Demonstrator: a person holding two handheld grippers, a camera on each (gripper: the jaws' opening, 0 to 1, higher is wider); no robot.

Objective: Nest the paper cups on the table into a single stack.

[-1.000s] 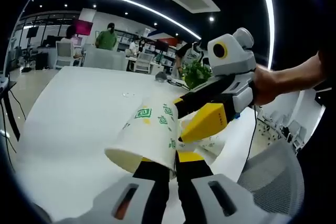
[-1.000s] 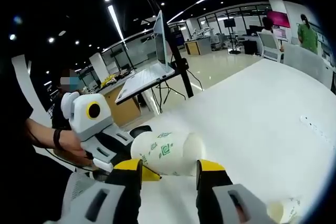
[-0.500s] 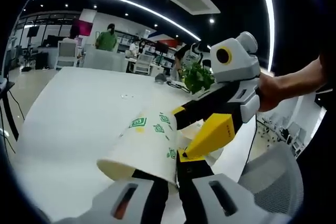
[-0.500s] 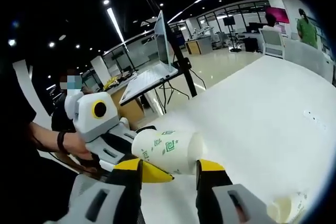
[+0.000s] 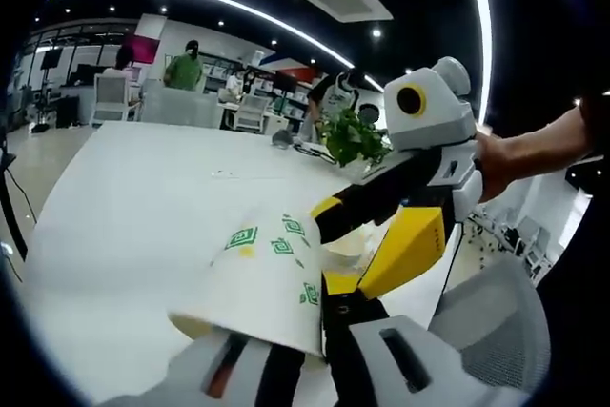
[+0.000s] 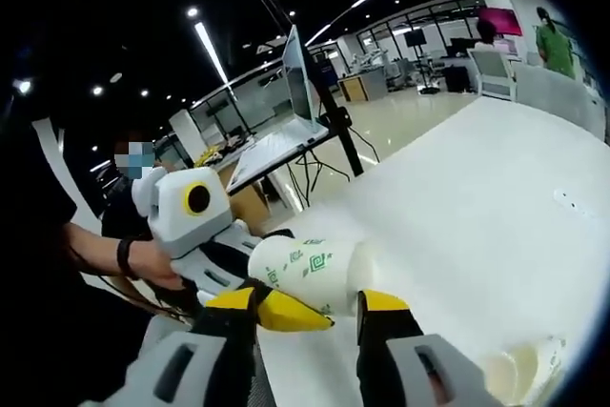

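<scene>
A: What colours does the paper cup [image 5: 255,278] carry?
B: White, printed with green square motifs and a small yellow mark.
A: And the surface [image 5: 133,207]?
B: Plain white.
A: The right gripper [image 5: 386,235]?
B: Yellow-tipped black jaws, a white and grey body with a yellow ring round a dark lens.
A: The left gripper [image 6: 253,297]?
B: The same yellow, black and white. A second cup [image 6: 515,376] at the right gripper view's edge looks cream.
A: The plant [image 5: 353,138]?
B: Green leaves.
</scene>
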